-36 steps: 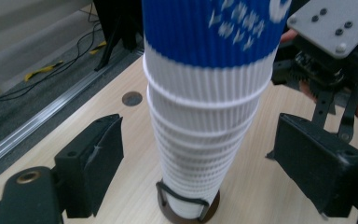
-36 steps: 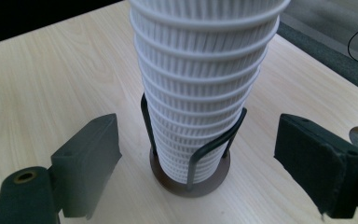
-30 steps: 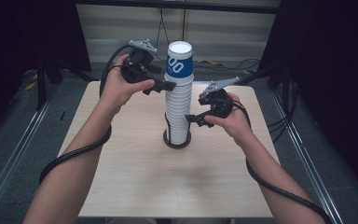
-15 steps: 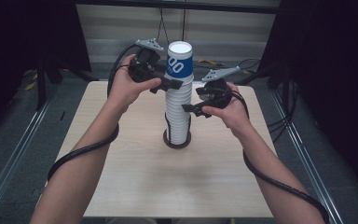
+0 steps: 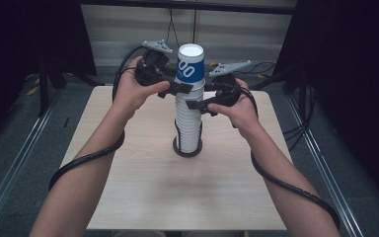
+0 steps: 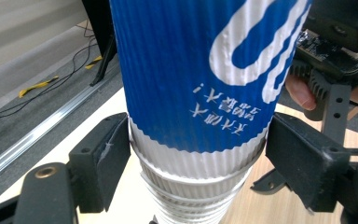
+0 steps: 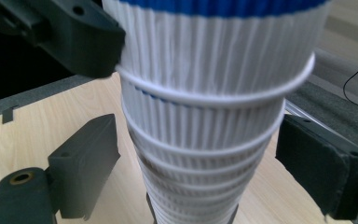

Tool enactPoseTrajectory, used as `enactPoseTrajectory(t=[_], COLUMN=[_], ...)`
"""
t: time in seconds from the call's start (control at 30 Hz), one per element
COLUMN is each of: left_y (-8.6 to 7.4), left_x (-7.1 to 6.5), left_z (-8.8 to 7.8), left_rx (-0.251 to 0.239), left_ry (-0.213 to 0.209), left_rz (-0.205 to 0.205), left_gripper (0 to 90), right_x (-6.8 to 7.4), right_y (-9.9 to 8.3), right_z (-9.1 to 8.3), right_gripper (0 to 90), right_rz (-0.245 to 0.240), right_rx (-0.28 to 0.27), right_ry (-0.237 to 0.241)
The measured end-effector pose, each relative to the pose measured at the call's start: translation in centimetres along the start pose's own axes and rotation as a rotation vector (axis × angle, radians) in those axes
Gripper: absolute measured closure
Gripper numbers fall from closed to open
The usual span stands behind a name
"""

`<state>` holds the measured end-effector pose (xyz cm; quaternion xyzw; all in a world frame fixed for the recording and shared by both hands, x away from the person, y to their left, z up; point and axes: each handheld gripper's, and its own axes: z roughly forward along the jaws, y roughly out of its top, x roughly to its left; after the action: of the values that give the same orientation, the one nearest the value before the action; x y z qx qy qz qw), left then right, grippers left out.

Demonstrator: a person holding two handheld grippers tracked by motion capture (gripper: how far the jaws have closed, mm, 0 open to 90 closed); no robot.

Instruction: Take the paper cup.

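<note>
From the high view we look down on a pale wooden table [image 5: 143,197] with a tall stack of ribbed white paper cups [image 5: 188,126] standing upright near its middle, its foot set in a dark round base [image 5: 187,150]. The topmost cup, an upside-down blue-and-white ribbed paper cup [image 5: 189,64], caps the stack. The left gripper [image 5: 187,88], black and held in the person's left hand [image 5: 135,91], reaches in from the left, its jaws at the lower edge of that top cup. The right gripper [image 5: 193,104], held in the right hand [image 5: 237,106], comes in from the right and sits a little lower on the stack, just under the left one. Cables trail from both along the forearms.

In the left gripper view, we see the blue-and-white cup [image 6: 200,74] standing between the two black jaws. The jaws flank its white lower band: the left jaw touches the cup's wall, and the right jaw sits close against the other side, so the tool looks closed around the cup, though we cannot tell how firmly it presses. The other gripper shows behind, at upper right.

In the right gripper view, we see the white ribbed stack [image 7: 205,140] rising between the jaws. Both jaws stand apart from the cups, with table visible in each gap, so this tool is spread and grips nothing. The left gripper's jaw touches the stack at upper left.
</note>
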<state>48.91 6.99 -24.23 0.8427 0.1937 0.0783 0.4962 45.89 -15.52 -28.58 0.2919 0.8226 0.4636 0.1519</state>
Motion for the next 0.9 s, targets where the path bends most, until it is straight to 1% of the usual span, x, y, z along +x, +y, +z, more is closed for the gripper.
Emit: enactPoseTrajectory(t=[0.07,0.1,0.13,0.17,0.2,0.3,0.33,0.4,0.5,0.53,0.6,0.63,0.67,0.7,0.77,0.9], left_y=[0.1,0.1,0.3,0.3,0.4,0.5,0.6,0.7,0.8,1.0,1.0,1.1,1.2,1.2,1.2,1.2], left_x=[0.0,0.0,0.0,0.0,0.0,-0.1,-0.1,-0.1,-0.2,-0.4,-0.4,-0.4,-0.5,-0.5,-0.5,-0.4], left_z=[0.0,0.1,0.4,0.4,0.8,1.1,1.4,1.6,1.8,1.7,1.7,1.8,1.7,1.7,1.7,1.6], left_rx=[0.001,-0.008,-0.015,-0.015,-0.017,-0.014,-0.016,-0.023,-0.017,-0.005,-0.001,0.000,0.010,0.010,0.011,0.009], left_ry=[0.005,0.012,0.009,0.009,0.015,0.017,0.010,0.007,0.010,0.013,0.017,0.017,0.018,0.018,0.026,0.034], left_rz=[-0.002,-0.011,-0.011,-0.011,-0.019,-0.013,-0.014,-0.021,-0.015,-0.014,-0.017,-0.010,-0.010,-0.010,-0.019,-0.029], left_gripper=[18.4,18.4,16.1,16.0,15.6,14.8,14.4,14.0,14.1,14.3,14.5,14.6,14.7,14.7,14.7,14.8], right_x=[0.0,0.0,0.1,0.1,0.1,0.1,0.1,0.0,0.1,0.1,0.0,0.0,0.0,0.0,0.1,0.1], right_y=[0.1,0.1,0.1,0.1,0.2,0.2,0.3,0.3,0.3,0.2,0.2,0.3,0.3,0.3,0.4,0.5], right_z=[0.1,0.1,0.2,0.2,0.2,0.2,0.2,0.2,0.2,0.2,0.2,0.2,0.2,0.2,0.1,0.1], right_gripper=[12.1,12.1,12.2,12.2,12.4,12.4,12.5,12.5,12.6,12.7,12.7,12.7,12.5,12.5,12.5,12.9], right_rz=[0.004,0.004,0.010,0.010,0.013,0.014,0.007,0.011,0.007,0.007,0.008,0.011,0.012,0.012,0.007,0.021], right_rx=[0.004,0.004,-0.003,-0.003,-0.006,-0.011,-0.002,-0.005,-0.002,-0.007,-0.010,-0.010,-0.008,-0.008,-0.005,-0.011], right_ry=[-0.002,-0.002,0.004,0.004,0.005,0.003,-0.003,-0.002,-0.004,-0.010,-0.007,-0.008,-0.010,-0.010,-0.015,-0.016])
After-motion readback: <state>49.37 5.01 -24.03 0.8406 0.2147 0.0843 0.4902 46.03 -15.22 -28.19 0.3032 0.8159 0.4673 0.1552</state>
